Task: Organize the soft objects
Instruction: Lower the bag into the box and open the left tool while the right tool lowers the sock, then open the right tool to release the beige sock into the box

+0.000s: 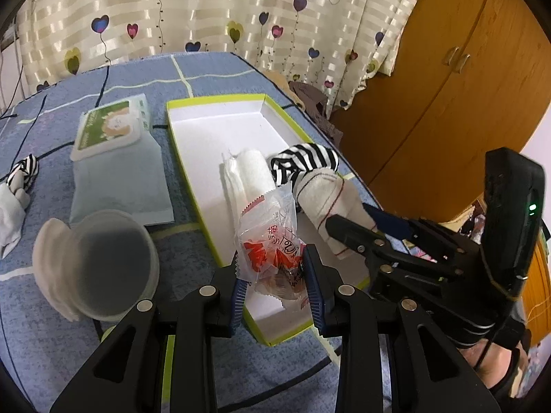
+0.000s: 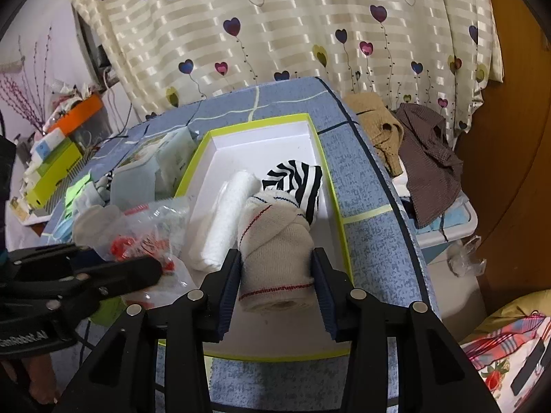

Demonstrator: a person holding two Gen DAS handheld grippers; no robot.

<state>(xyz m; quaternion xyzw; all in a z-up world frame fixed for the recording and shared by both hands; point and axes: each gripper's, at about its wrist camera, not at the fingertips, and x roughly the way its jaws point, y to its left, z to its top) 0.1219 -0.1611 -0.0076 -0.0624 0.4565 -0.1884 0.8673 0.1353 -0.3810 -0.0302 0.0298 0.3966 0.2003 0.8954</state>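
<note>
Two items in hand, both over the near end of the white box [image 1: 241, 127] with the lime rim, on the blue tabletop [image 1: 144, 72].

Item one: clear snack packet [image 1: 272, 237] with red print, held in my left fingers [image 1: 275, 277], which are partly closed and pinching its lower end. It stands up out of the grip, long axis pointing away from me, toward the far end of the box.

Item two: cream cloth roll [image 2: 275, 258] with red stitching, between my right fingers [image 2: 277, 277]; the pads sit against both sides. Long axis runs near to far, open end facing me, far end touching the striped sock [image 2: 299, 182].

Already stowed: white towel roll [image 1: 248, 175], lying lengthwise to the left of the cream roll.

Step, as I judge it: placing. Next move calls for setting the cream roll down parallel to the towel and opening wide, then laying the packet into the free near space.

Still outside, left: wipes pack [image 1: 110, 127], cotton-pad tub [image 1: 110, 265], second striped sock [image 1: 24, 172].
</note>
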